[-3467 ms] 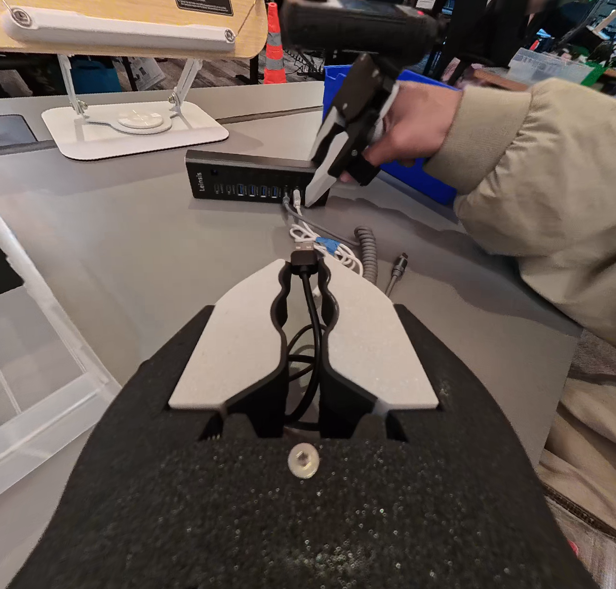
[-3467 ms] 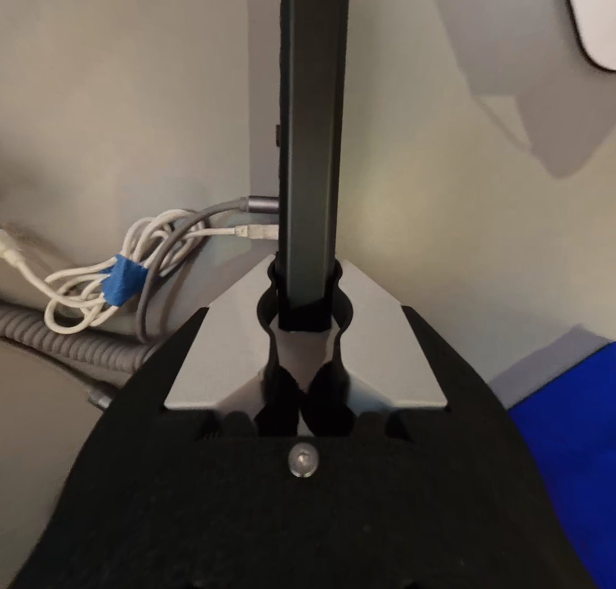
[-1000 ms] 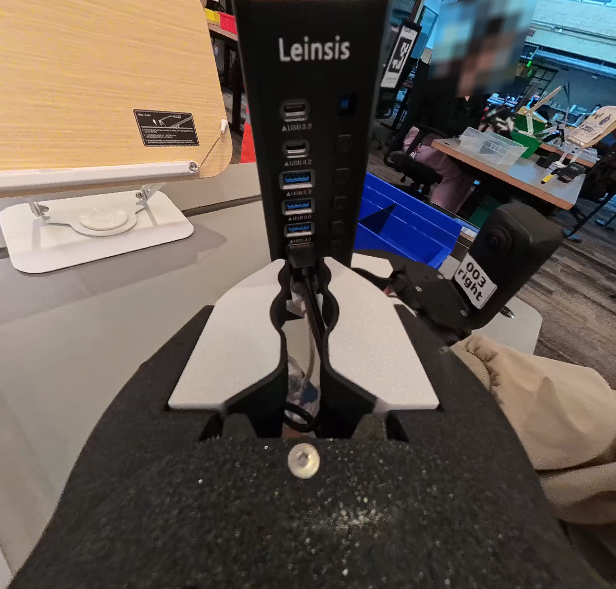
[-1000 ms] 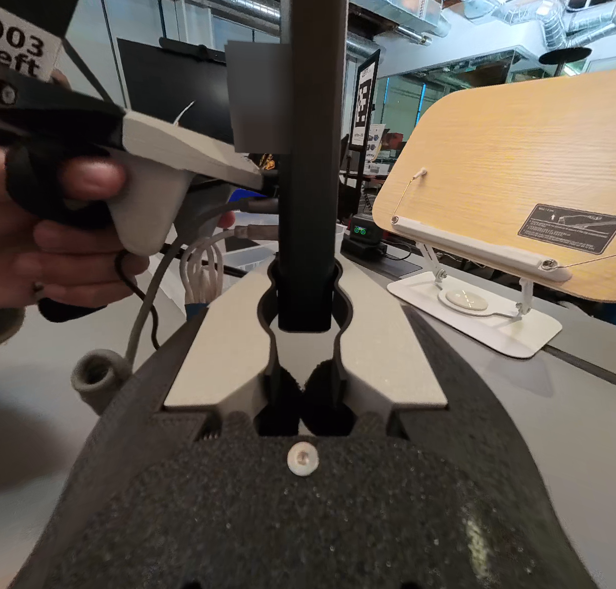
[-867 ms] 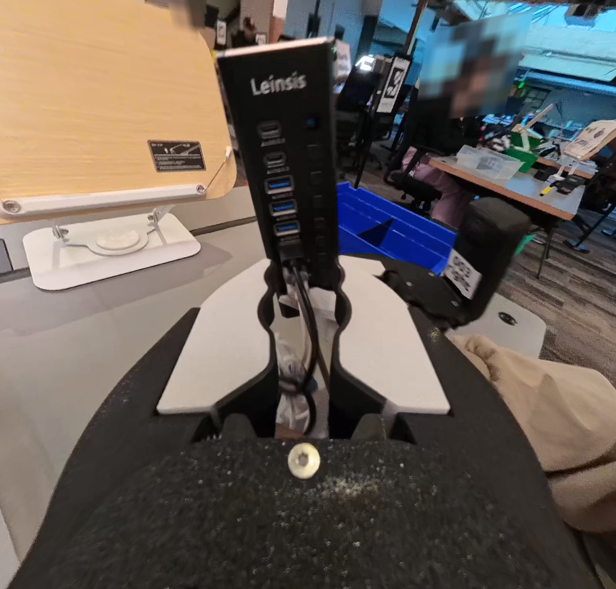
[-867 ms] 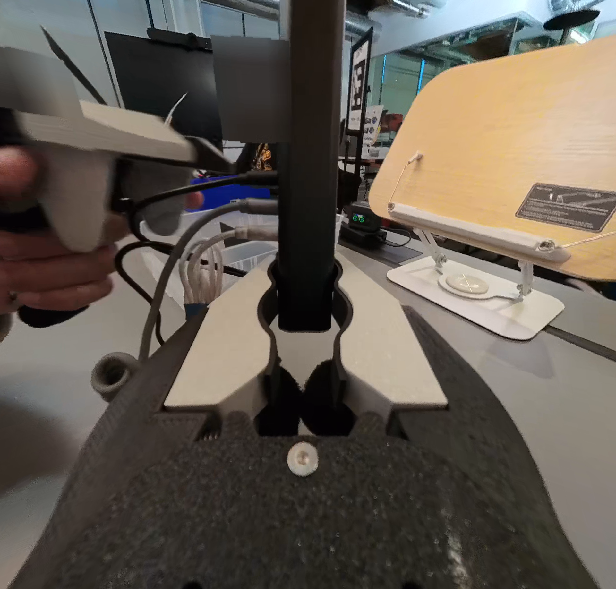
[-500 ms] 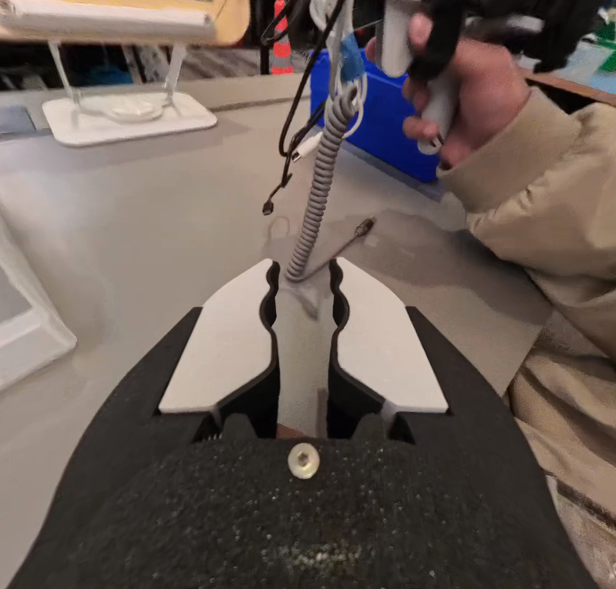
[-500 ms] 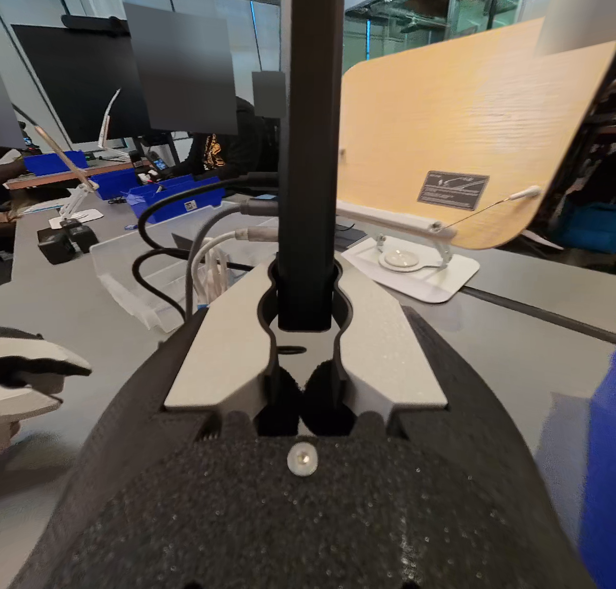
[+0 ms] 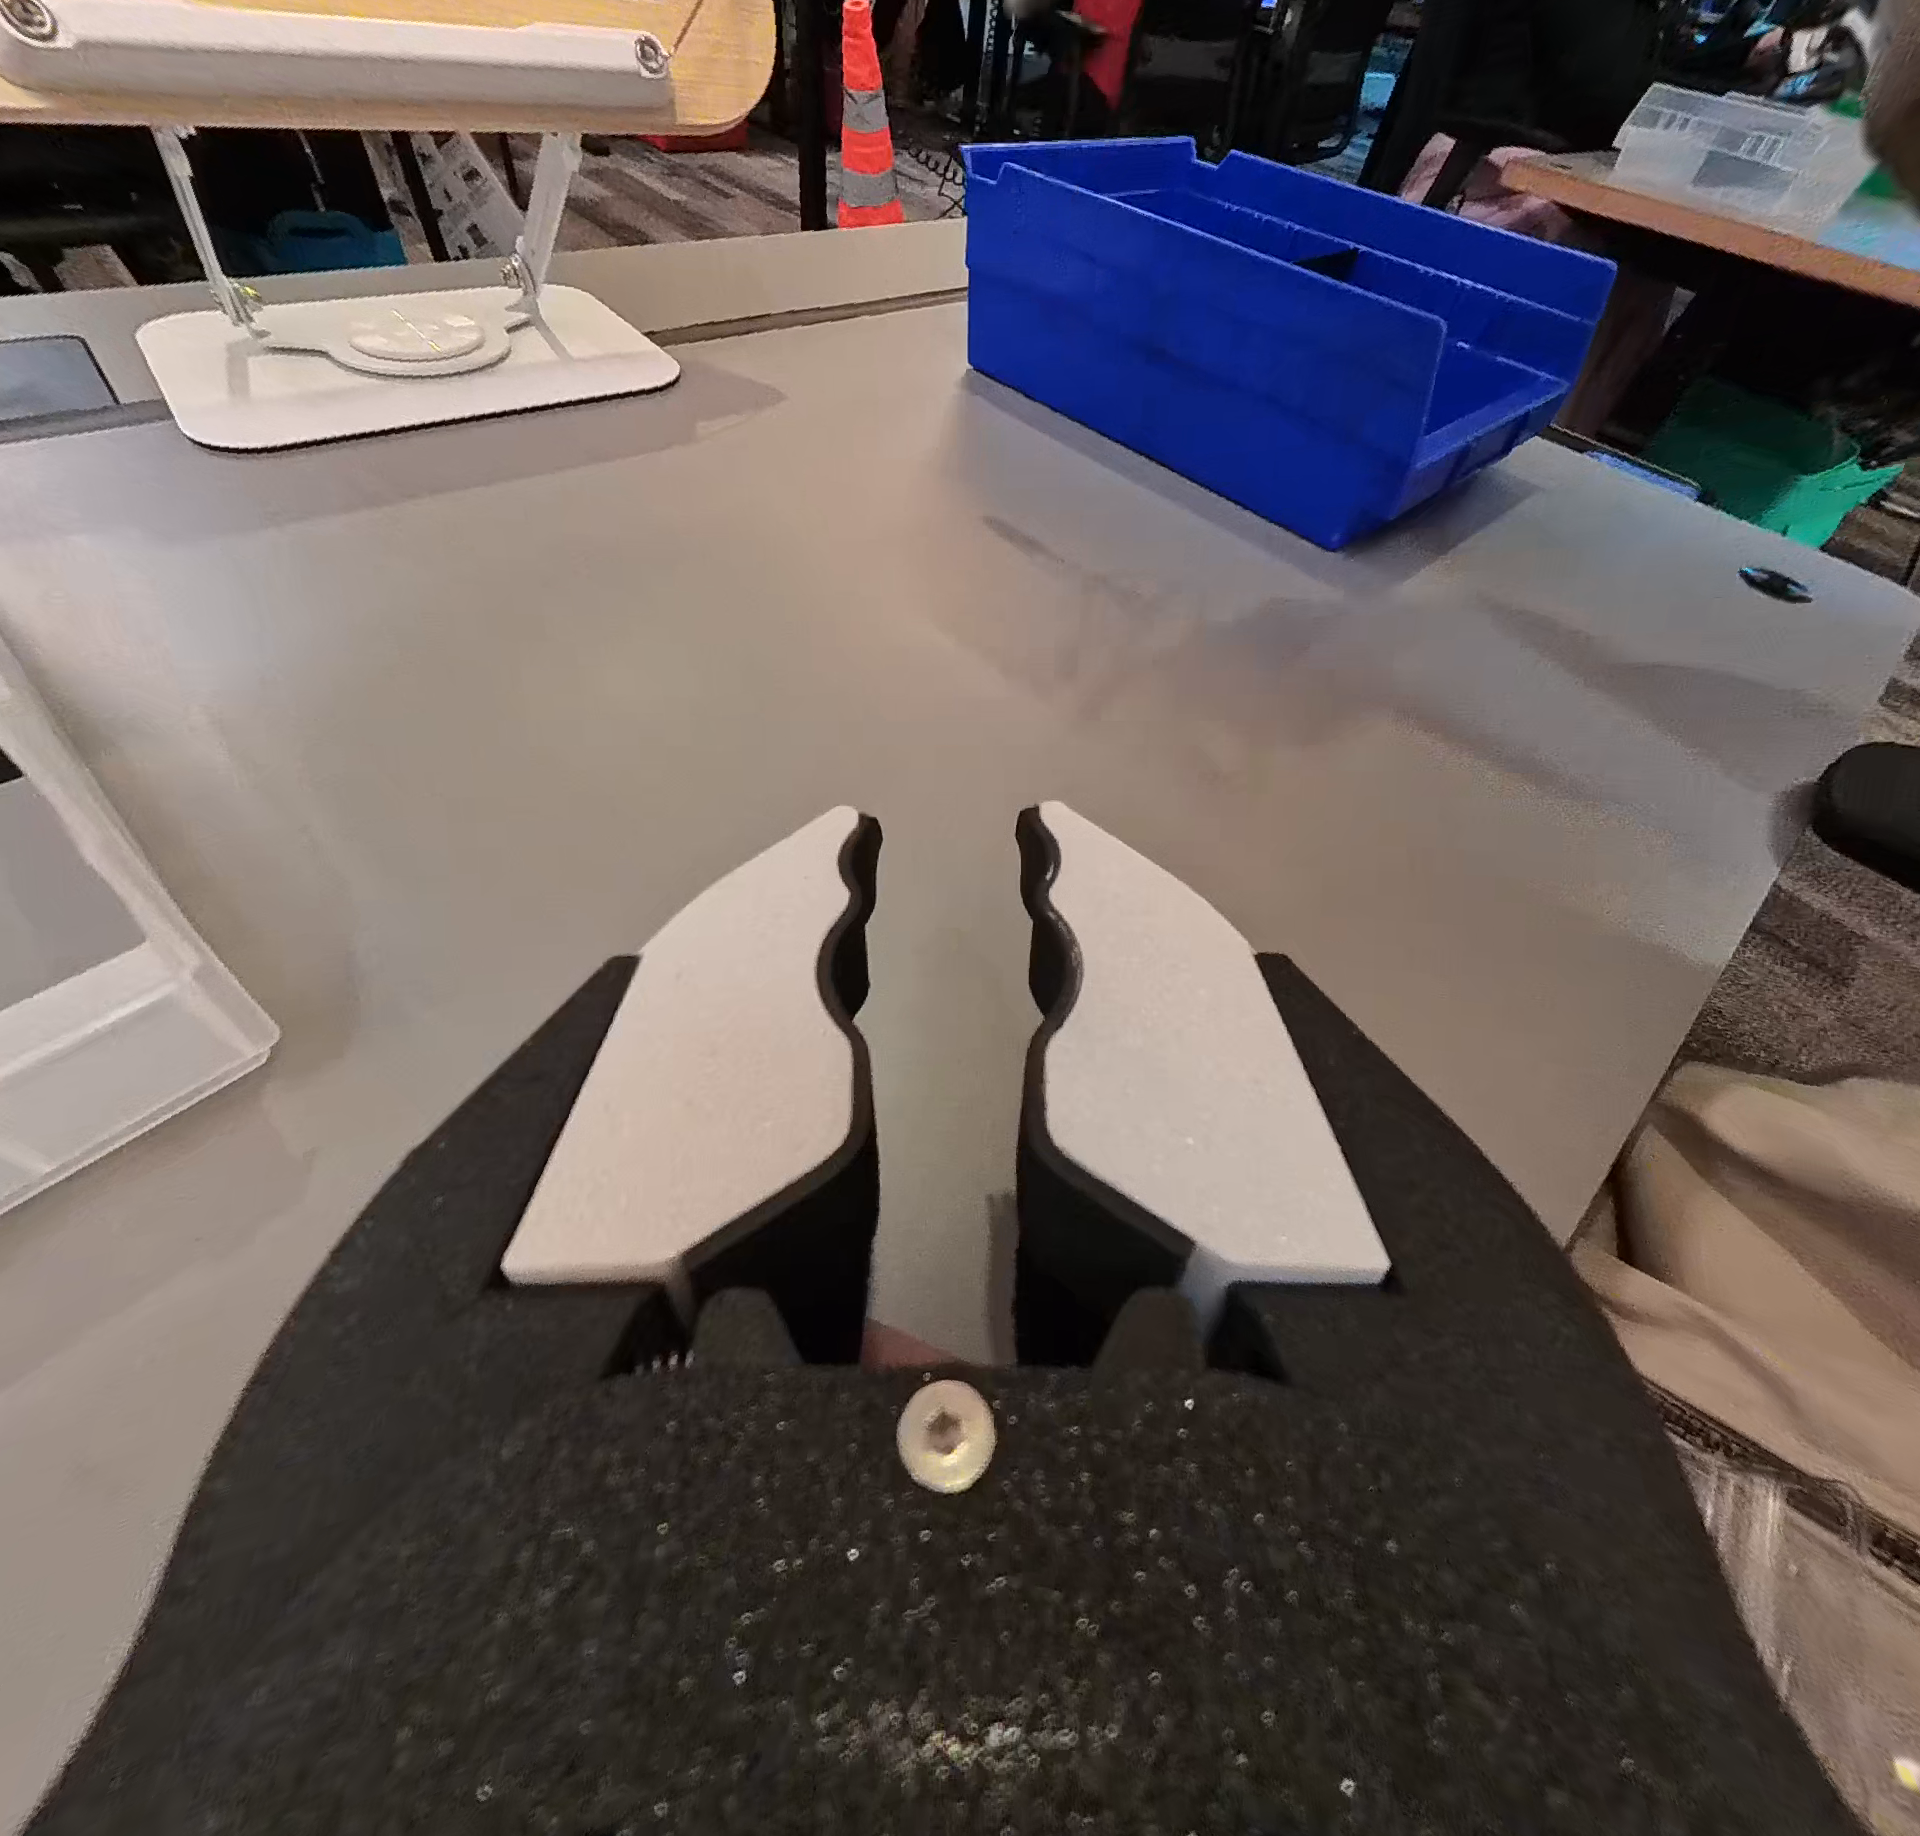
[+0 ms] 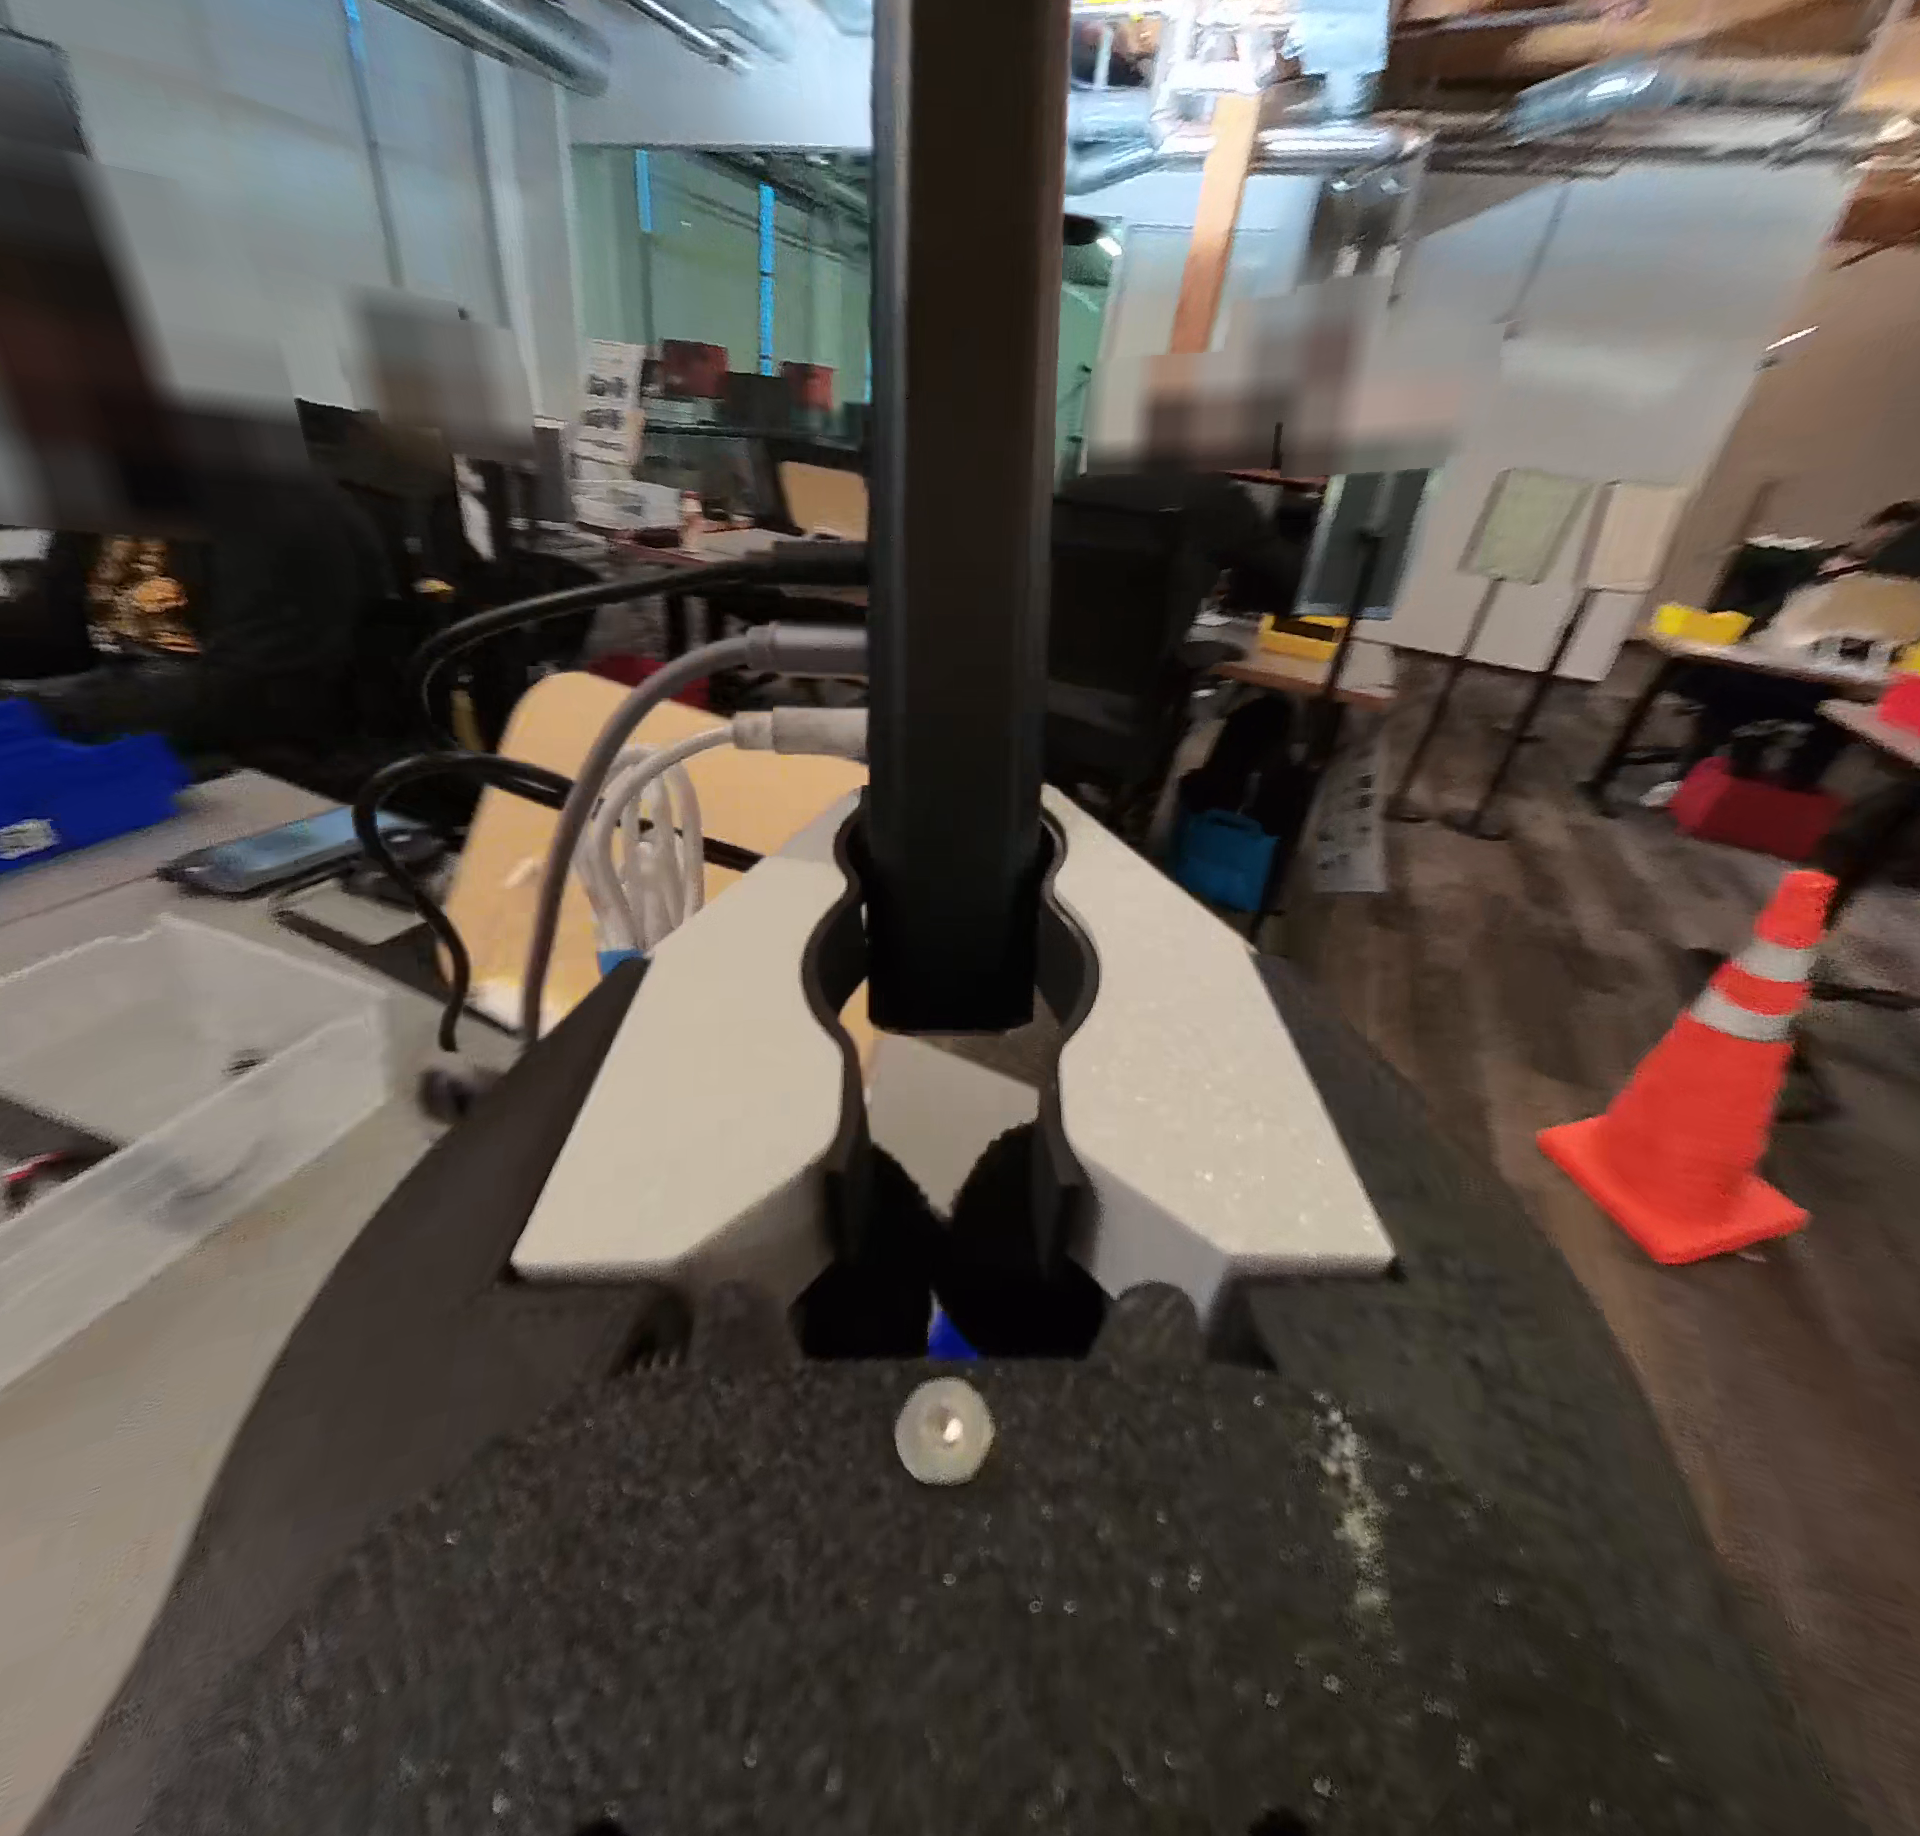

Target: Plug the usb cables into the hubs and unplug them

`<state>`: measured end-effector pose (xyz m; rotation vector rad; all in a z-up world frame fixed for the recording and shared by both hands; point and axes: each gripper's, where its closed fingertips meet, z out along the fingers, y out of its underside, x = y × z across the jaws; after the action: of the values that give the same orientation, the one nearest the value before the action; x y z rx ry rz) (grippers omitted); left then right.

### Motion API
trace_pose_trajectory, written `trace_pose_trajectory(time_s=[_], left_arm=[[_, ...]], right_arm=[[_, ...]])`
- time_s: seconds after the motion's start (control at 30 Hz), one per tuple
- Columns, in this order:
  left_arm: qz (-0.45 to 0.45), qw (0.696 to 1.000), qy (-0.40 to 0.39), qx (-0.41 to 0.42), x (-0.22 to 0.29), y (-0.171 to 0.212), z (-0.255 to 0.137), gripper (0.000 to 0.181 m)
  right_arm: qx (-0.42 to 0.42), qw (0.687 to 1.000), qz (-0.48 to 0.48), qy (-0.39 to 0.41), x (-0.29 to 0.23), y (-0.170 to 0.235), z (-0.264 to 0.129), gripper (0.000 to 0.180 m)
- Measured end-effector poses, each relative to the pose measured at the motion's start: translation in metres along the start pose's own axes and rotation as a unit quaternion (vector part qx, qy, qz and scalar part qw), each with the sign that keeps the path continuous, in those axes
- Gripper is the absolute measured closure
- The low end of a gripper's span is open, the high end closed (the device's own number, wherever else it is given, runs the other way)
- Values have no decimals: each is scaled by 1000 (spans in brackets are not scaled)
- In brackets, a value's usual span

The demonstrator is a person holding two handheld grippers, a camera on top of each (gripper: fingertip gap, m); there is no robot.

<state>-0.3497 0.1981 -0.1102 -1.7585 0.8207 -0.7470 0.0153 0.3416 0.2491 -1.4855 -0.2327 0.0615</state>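
Left wrist view: left gripper (image 9: 948,830) was held apart, empty, over grey table (image 9: 623,643).
Black hub (image 10: 961,436) was squeezed by right gripper (image 10: 951,851) in a busy room.

one hub (image 10: 971,436), three cables (image 10: 665,685) plugged; one blue bin (image 9: 1278,332); one cone (image 10: 1704,1090).

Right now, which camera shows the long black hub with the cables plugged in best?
The right wrist view: the long black hub stands clamped in the right gripper, cables entering its left side. The left wrist view shows none of it.
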Motion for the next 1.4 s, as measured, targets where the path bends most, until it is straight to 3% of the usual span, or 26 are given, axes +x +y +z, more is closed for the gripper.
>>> trace_pose_trajectory(time_s=[0.03,0.23,0.43,0.57,0.73,0.87,1.07,1.17,1.4], left_arm=[[1,1000,1,-1,0,0,0,155],[5,1000,-1,-14,0,4,3,155],[8,1000,-7,-16,-3,5,3,154],[7,1000,-14,-16,-7,5,3,155],[-1,1000,-14,-17,-10,6,3,155],[0,1000,-10,-20,-8,7,5,155],[8,1000,-18,-19,-10,6,6,156],[8,1000,-20,-18,-12,6,5,156],[14,999,-30,-18,-15,6,3,156]], right_arm=[[-2,1000,-10,16,15,-6,2,153],[-15,993,-77,91,79,6,11,153],[-74,973,-145,161,125,102,14,153],[-110,970,-162,147,133,162,3,153],[-185,959,-200,77,138,220,-16,153],[-249,944,-212,-37,125,259,-28,153],[-375,874,-263,-163,107,317,-29,153],[-441,829,-286,-189,109,342,-23,154],[-498,766,-292,-282,106,348,-9,153]])
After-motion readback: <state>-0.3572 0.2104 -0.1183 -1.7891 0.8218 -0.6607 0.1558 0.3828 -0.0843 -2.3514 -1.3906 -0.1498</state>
